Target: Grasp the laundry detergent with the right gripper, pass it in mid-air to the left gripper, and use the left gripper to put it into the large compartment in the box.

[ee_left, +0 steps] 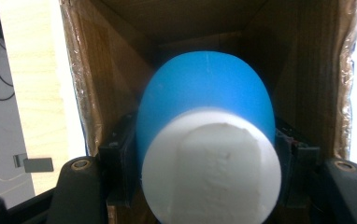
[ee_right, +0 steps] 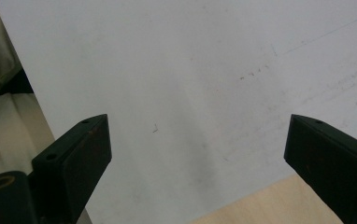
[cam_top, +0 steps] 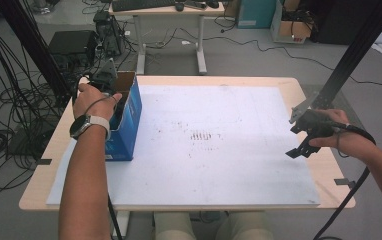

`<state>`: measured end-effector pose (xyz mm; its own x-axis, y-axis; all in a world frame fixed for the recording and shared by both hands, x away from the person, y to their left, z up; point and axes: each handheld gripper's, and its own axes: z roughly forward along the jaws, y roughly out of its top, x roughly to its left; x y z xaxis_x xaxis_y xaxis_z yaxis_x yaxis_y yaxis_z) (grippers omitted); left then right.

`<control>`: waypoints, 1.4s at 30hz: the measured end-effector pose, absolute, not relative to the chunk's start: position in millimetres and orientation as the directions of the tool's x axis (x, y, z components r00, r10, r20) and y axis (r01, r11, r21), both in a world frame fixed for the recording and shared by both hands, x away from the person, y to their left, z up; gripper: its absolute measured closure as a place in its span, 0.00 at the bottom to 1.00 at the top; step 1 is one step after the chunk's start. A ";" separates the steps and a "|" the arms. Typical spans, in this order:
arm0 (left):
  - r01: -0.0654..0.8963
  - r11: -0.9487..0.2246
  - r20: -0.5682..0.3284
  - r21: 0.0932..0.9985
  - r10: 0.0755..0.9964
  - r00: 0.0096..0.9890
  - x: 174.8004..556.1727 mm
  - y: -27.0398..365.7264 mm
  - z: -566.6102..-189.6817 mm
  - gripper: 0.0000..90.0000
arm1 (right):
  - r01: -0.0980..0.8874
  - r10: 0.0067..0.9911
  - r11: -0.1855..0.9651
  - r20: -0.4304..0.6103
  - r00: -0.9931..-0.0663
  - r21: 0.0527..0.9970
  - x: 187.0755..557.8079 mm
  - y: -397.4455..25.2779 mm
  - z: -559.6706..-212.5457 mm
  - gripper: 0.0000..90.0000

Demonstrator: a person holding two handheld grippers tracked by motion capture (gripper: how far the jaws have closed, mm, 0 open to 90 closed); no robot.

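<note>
A blue rounded object with a white flat end (ee_left: pixel 204 93) sits between the jaws of my left gripper (ee_left: pixel 207 163), which is shut on it. It is held inside an open cardboard box (ee_left: pixel 97 93) with brown inner walls. In the high view this box (cam_top: pixel 129 125) is blue outside and stands at the table's left, and my left gripper (cam_top: pixel 104 82) reaches into its top. My right gripper (cam_top: pixel 295 136) hovers over the right edge of the white board (cam_top: pixel 219 150). In its own view the right gripper (ee_right: pixel 197 144) stands open, with nothing between the jaws.
The white board covers most of the wooden table (cam_top: pixel 44 165). A black slanted frame pole (cam_top: pixel 349 60) rises just behind the right hand. Cables (cam_top: pixel 9 115) and black equipment (cam_top: pixel 71 45) lie on the floor at left. A desk (cam_top: pixel 169 30) stands behind.
</note>
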<state>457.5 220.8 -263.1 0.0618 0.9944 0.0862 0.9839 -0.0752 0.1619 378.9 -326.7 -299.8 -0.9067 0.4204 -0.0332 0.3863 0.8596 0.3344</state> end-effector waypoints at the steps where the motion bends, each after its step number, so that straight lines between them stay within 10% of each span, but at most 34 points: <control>1: 0.984 -0.075 0.088 0.160 0.994 0.062 457.5 220.7 -263.0 0.41 | 0.384 0.419 0.860 -0.035 -0.908 0.336 379.1 -326.9 -299.9 0.08; 42: 0.984 -0.083 0.082 0.160 0.994 0.070 459.4 222.2 -263.3 0.41 | 0.392 0.423 0.860 -0.027 -0.906 0.327 378.1 -328.4 -303.2 0.08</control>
